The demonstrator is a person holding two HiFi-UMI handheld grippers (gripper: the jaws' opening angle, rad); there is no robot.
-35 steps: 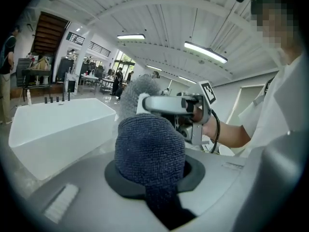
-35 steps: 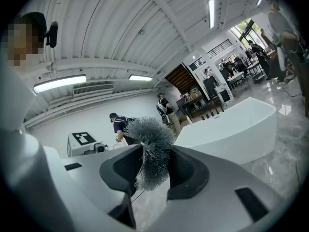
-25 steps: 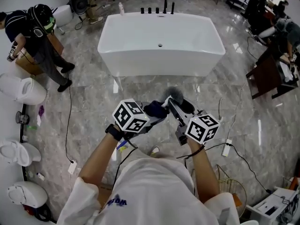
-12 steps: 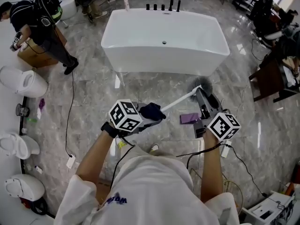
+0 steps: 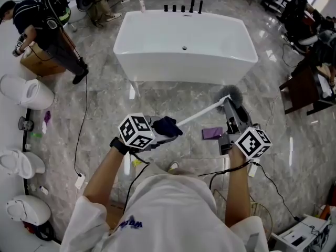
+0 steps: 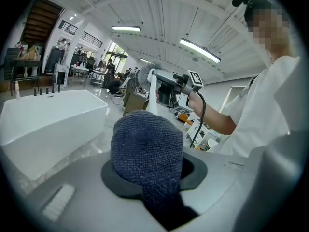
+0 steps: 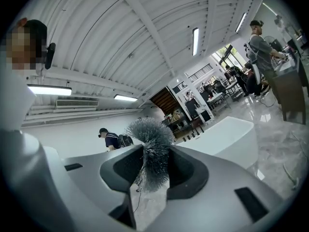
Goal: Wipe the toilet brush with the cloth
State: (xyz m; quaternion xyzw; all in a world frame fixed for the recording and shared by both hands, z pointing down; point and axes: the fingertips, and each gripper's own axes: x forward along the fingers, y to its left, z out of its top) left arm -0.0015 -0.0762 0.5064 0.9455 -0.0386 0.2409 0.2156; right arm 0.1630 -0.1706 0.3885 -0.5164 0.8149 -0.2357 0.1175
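Observation:
My left gripper (image 5: 159, 131) is shut on a dark blue cloth (image 5: 167, 125), which bulges out between its jaws (image 6: 147, 151). My right gripper (image 5: 230, 106) is shut on the toilet brush just below its grey bristle head (image 5: 231, 94); the bristles stick up between those jaws (image 7: 150, 149). The brush's white handle (image 5: 199, 113) slants down and left from the right gripper, and its far end meets the cloth. In the left gripper view the handle (image 6: 152, 93) rises behind the cloth toward the right gripper (image 6: 170, 85).
A white bathtub (image 5: 184, 46) stands ahead on the marble floor. A purple rag (image 5: 212, 133) lies on the floor between the grippers. Toilets (image 5: 26, 96) line the left wall near a person (image 5: 47, 25). Cables run across the floor; desks stand at right.
The right gripper has swung right and away with the brush head, so the white handle now spans the gap to the cloth. The left gripper has shifted slightly left and down.

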